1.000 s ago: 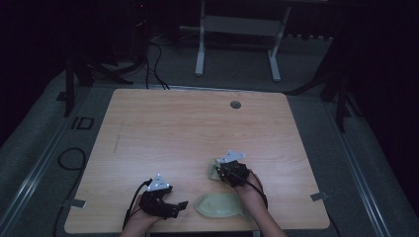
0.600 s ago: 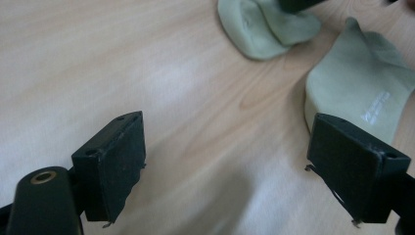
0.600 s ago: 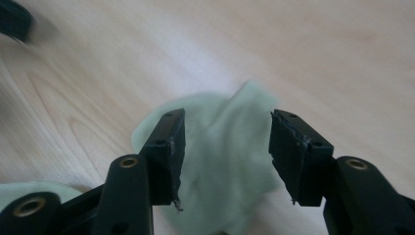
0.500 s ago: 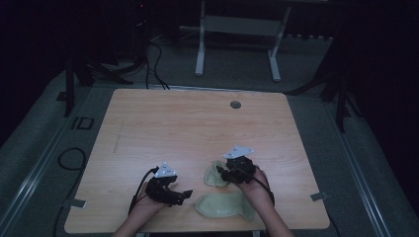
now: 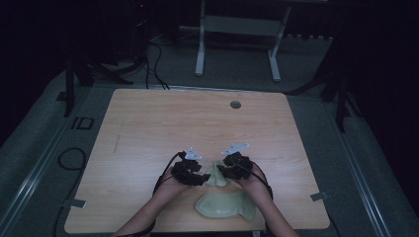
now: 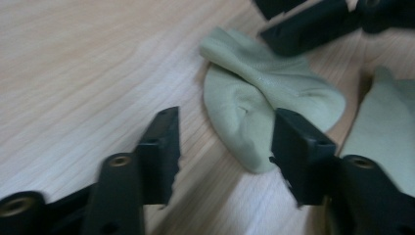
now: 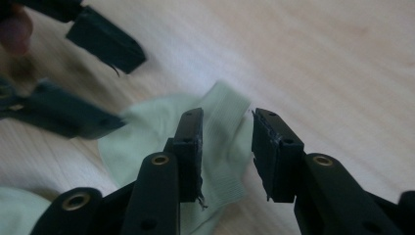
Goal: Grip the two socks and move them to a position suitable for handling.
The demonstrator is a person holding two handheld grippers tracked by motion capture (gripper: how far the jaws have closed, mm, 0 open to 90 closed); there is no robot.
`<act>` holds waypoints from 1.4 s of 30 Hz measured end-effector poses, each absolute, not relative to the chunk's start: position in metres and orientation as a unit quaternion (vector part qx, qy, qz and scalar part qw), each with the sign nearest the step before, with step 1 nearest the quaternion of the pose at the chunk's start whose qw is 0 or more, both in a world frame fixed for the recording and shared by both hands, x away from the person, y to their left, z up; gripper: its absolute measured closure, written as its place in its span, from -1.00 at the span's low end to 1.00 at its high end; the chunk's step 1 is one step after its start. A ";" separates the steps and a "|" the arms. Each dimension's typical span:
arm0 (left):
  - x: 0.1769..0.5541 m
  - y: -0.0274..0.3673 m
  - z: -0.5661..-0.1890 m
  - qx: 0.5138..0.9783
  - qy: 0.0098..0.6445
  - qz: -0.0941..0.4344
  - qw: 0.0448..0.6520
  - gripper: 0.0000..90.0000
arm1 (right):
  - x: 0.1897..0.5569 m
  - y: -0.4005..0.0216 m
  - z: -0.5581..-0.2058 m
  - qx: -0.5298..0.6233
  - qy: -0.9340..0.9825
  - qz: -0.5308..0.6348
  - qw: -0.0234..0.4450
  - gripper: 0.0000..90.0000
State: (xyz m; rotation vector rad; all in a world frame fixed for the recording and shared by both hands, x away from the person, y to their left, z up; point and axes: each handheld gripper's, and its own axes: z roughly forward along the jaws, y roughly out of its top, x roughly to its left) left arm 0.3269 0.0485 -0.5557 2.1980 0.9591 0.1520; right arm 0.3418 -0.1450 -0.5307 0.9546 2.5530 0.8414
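A small, crumpled pale green sock [image 5: 214,174] lies on the wooden table [image 5: 148,128] near its front edge, between my two grippers. My left gripper [image 5: 201,177] sits just left of it; in the left gripper view the gripper [image 6: 227,152] has its jaws apart, just closing, and the sock's rounded end [image 6: 264,93] lies between them untouched. My right gripper [image 5: 221,173] is at the sock's right; in the right gripper view the gripper [image 7: 227,147] straddles the ribbed cuff [image 7: 225,122], its jaws just closing with a gap. A second, flat green sock [image 5: 225,205] lies nearer the person.
A round cable hole [image 5: 235,104] sits at the table's far edge. Behind the table stands a metal frame [image 5: 237,29], and cables [image 5: 69,158] trail on the floor at the left. The front edge lies close behind both hands.
My left gripper has moved right and away from the front edge, up to the small sock. The right gripper has stayed beside the sock.
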 end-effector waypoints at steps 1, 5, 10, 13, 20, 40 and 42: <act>0.328 0.046 -0.557 0.855 0.372 0.058 0.357 0.11 | 0.342 -0.145 -0.534 0.331 0.887 0.287 0.143 0.43; 0.328 0.038 -0.558 0.860 0.366 0.077 0.346 0.33 | 0.340 -0.145 -0.545 0.329 0.895 0.269 0.133 0.50; 0.329 0.036 -0.558 0.862 0.365 0.090 0.339 0.67 | 0.336 -0.146 -0.547 0.323 0.895 0.278 0.131 0.78; 0.328 0.035 -0.559 0.859 0.369 0.088 0.344 0.91 | 0.333 -0.143 -0.547 0.317 0.897 0.274 0.139 0.84; 0.327 0.035 -0.557 0.853 0.375 0.099 0.350 0.96 | 0.330 -0.151 -0.526 0.319 0.885 0.301 0.155 0.88; 0.337 0.047 -0.541 0.864 0.366 0.093 0.332 0.96 | 0.340 -0.230 -0.514 0.392 0.852 0.313 0.151 0.89; 0.339 0.045 -0.545 0.865 0.366 0.094 0.329 0.95 | 0.343 -0.234 -0.523 0.398 0.852 0.307 0.142 0.88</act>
